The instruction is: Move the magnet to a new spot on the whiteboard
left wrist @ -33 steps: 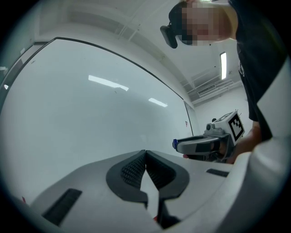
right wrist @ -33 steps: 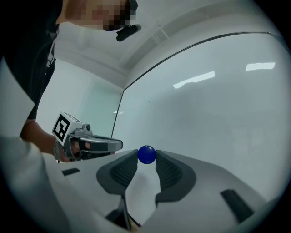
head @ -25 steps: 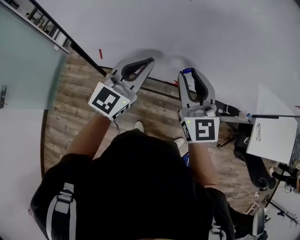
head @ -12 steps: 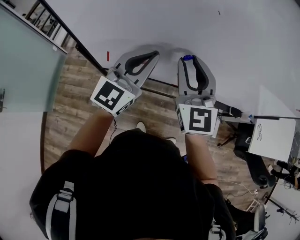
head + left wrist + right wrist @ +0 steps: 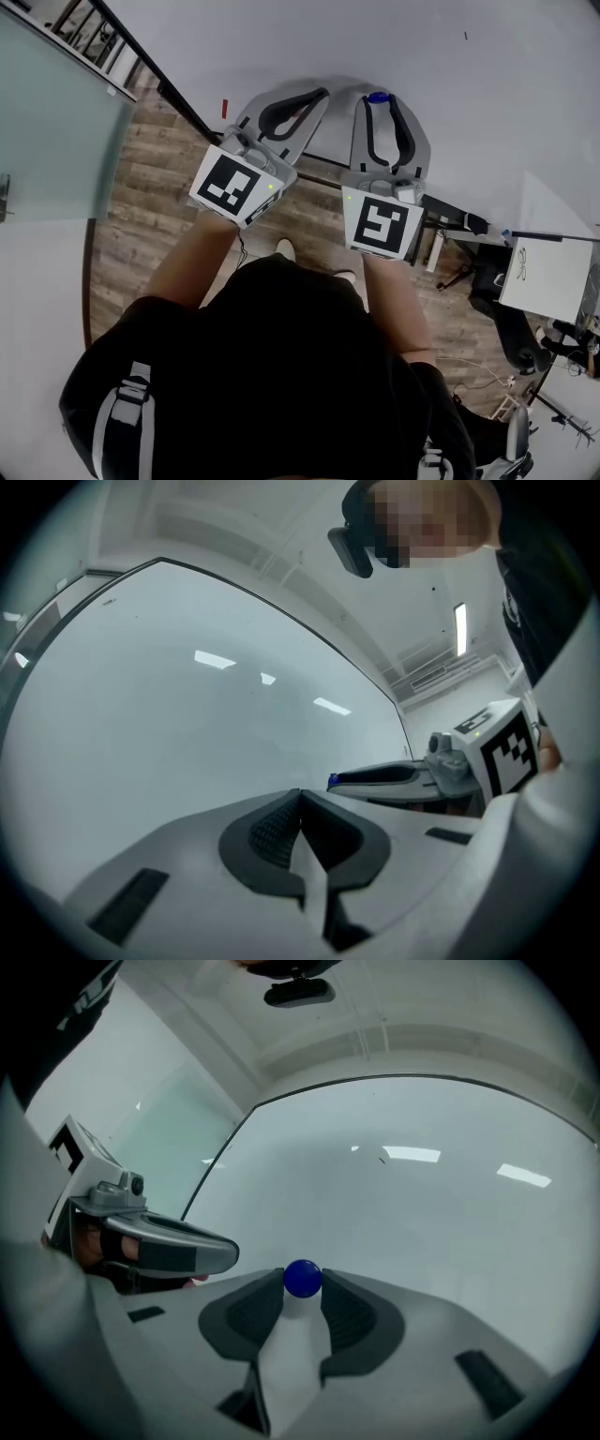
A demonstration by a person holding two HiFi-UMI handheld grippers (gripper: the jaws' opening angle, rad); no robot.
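A small round blue magnet [image 5: 303, 1278] sits between the tips of my right gripper [image 5: 303, 1282], whose pads close on its two sides. In the head view the magnet [image 5: 377, 97] shows at the far end of the right gripper [image 5: 378, 99], close to the whiteboard [image 5: 394, 47]; whether it touches the board I cannot tell. My left gripper [image 5: 322, 94] is held beside it on the left, its jaws pressed together with nothing between them [image 5: 300, 796]. The magnet [image 5: 332, 780] also peeks out at the right gripper's tip in the left gripper view.
A red mark [image 5: 225, 108] is on the whiteboard near its lower left edge, a small dark mark [image 5: 465, 36] further up right. Below the board lie wooden floor [image 5: 150, 206], a glass panel [image 5: 47, 131] at left, and a chair and white board [image 5: 548, 277] at right.
Both grippers have moved up and forward toward the whiteboard, the right one carrying the blue magnet. The jaws have kept their positions.
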